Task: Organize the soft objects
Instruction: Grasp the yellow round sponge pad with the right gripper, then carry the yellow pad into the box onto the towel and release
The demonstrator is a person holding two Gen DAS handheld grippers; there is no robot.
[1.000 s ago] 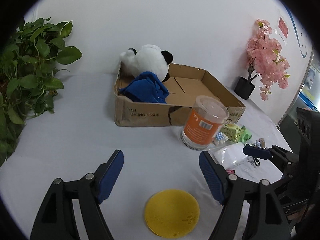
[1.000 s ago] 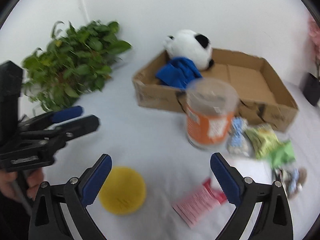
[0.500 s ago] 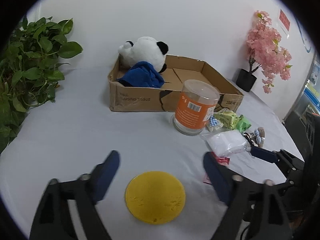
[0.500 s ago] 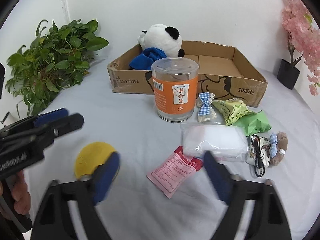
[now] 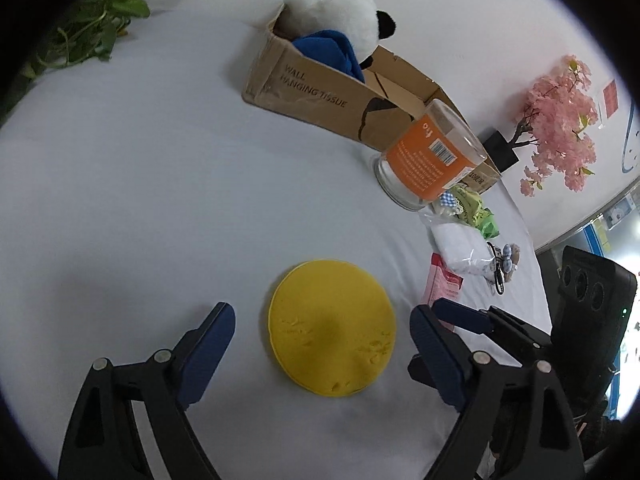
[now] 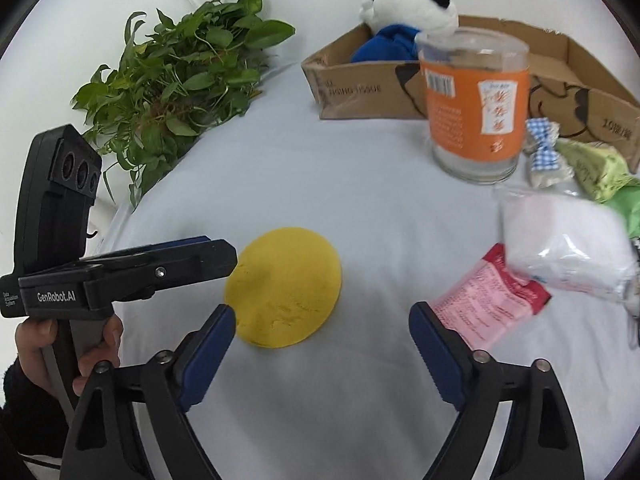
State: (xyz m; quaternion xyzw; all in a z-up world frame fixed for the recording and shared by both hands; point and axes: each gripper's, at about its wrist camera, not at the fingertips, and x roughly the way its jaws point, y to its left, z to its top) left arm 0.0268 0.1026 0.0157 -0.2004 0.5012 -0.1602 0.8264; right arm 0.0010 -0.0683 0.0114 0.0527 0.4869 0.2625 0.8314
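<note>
A round yellow foam pad [image 5: 332, 328] lies flat on the white cloth. My left gripper [image 5: 322, 316] hangs over it with the pad between the blue fingers; its jaws are closing, the pads clear of it. My right gripper [image 6: 320, 312] is just right of the pad [image 6: 284, 288], jaws closing over bare cloth and the pad's edge. A cardboard box [image 5: 316, 92] at the back holds a panda plush [image 5: 340, 12] and a blue cloth [image 5: 328, 50]. A white soft pack [image 6: 564, 240] and a pink packet [image 6: 488, 300] lie to the right.
A clear jar with an orange label [image 6: 476, 108] stands in front of the box. Beside it lie a checked bow [image 6: 542, 148], green packets [image 6: 596, 168] and a small bear charm [image 5: 508, 254]. Leafy plant [image 6: 180, 80] at left, pink flower pot [image 5: 560, 116] at back right.
Both grippers have sunk toward the table and tipped downward, so the yellow pad now sits between the left fingers. The left view has rolled. The right jaws have narrowed a little.
</note>
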